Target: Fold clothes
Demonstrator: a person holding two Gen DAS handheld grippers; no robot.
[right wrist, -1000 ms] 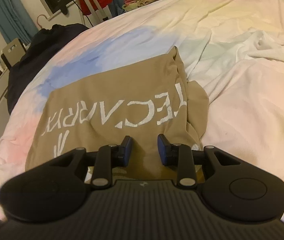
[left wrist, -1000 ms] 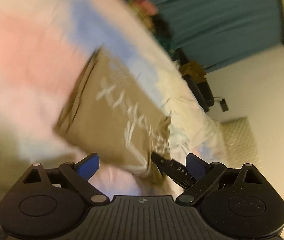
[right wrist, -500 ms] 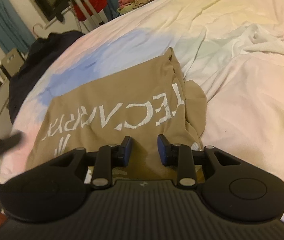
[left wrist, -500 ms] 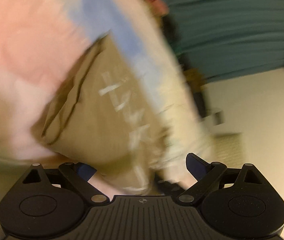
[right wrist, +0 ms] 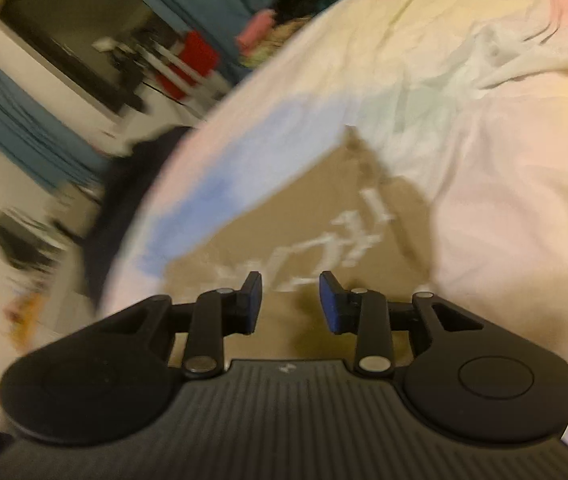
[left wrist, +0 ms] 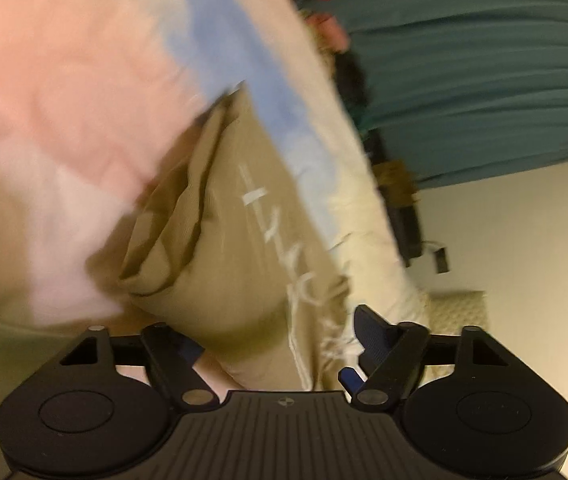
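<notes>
A tan T-shirt (left wrist: 219, 264) with white lettering lies on the bed's pastel sheet (left wrist: 63, 92); its left edge is bunched into folds. My left gripper (left wrist: 279, 340) is open wide at the shirt's near edge, and the cloth reaches in between its blue pads (left wrist: 372, 328). In the right wrist view the same T-shirt (right wrist: 324, 216) lies flat under my right gripper (right wrist: 290, 292), which hovers open over the lettering with nothing between its fingers. Both views are motion-blurred.
Teal curtains (left wrist: 476, 80) hang past the bed's far edge, with dark clothes (left wrist: 352, 76) piled near them. In the right wrist view a dark garment (right wrist: 123, 176) drapes off the bed's left side, a red object (right wrist: 191, 60) stands beyond, and rumpled white bedding (right wrist: 504, 60) lies at the right.
My left gripper has moved in closer, so the shirt's near edge now lies between its pads. My right gripper has swung and tilted left, lower over the shirt. The shirt lies as before.
</notes>
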